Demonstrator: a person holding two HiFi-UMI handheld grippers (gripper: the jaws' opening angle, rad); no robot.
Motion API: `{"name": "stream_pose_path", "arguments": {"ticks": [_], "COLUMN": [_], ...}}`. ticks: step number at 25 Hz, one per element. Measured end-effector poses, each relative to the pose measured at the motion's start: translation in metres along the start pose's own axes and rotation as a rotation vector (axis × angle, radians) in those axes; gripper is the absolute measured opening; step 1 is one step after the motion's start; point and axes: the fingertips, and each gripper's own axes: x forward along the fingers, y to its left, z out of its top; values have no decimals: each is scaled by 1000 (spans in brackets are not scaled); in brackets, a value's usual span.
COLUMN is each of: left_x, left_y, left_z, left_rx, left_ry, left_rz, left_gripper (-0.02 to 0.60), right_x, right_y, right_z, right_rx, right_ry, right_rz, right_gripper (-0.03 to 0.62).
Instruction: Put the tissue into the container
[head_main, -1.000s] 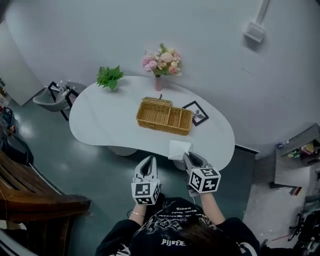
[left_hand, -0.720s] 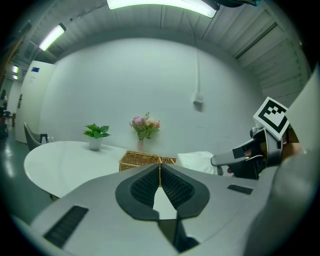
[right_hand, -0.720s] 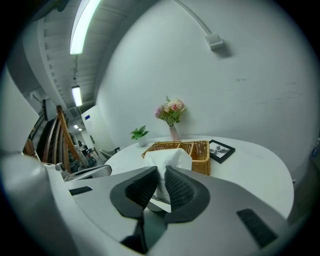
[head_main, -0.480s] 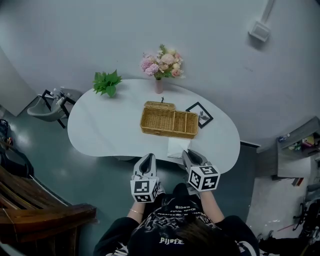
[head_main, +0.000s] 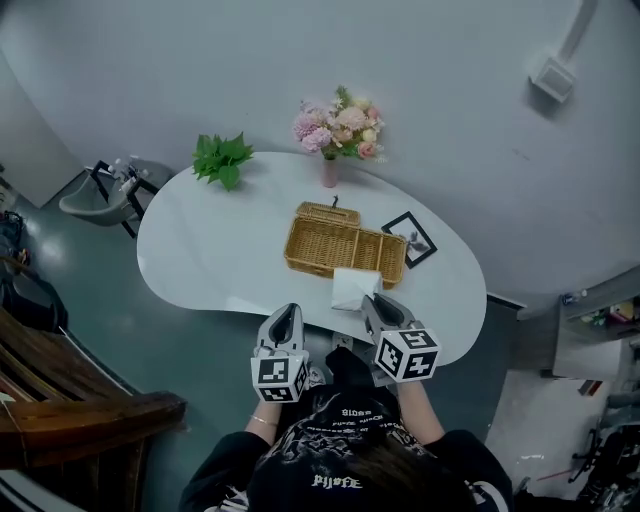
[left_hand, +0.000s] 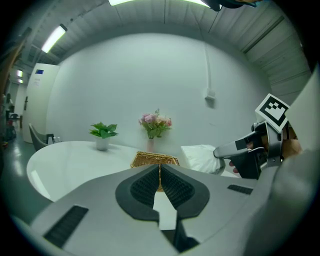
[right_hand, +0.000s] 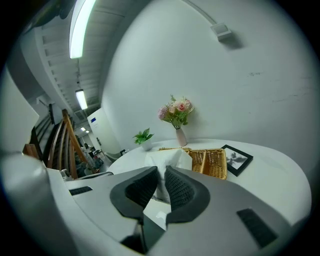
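A white tissue (head_main: 355, 288) hangs pinched between the pads of my right gripper (head_main: 367, 303), just in front of the near rim of the wicker basket (head_main: 345, 245). In the right gripper view the tissue (right_hand: 168, 161) rises between the jaws of the right gripper (right_hand: 160, 176), with the basket (right_hand: 213, 161) behind it. My left gripper (head_main: 283, 322) hovers at the table's near edge, left of the tissue, shut and empty. From the left gripper (left_hand: 160, 169) view, the tissue (left_hand: 201, 157) and the right gripper (left_hand: 223, 151) show to the right, with the basket (left_hand: 150, 159) straight ahead.
The white oval table (head_main: 210, 250) carries a vase of pink flowers (head_main: 340, 125) at the back, a small green plant (head_main: 222, 157) at the back left and a black picture frame (head_main: 412, 238) right of the basket. A wooden bench (head_main: 70, 420) stands at the lower left.
The right gripper has carried the tissue forward, from the table's near edge up to the basket's front rim. The left gripper has stayed beside it, still shut.
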Motion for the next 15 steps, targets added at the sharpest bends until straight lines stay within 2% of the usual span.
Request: {"name": "stream_pose_path", "arguments": {"ticks": [15], "left_x": [81], "left_y": [14], "left_z": [36], "left_rx": [4], "left_ry": [-10], "left_rz": [119], "left_gripper": [26], "right_x": [80], "right_y": [-35], "right_z": [58], "right_rx": [10], "right_ry": [52], "right_rz": [151], "right_gripper": [75]}}
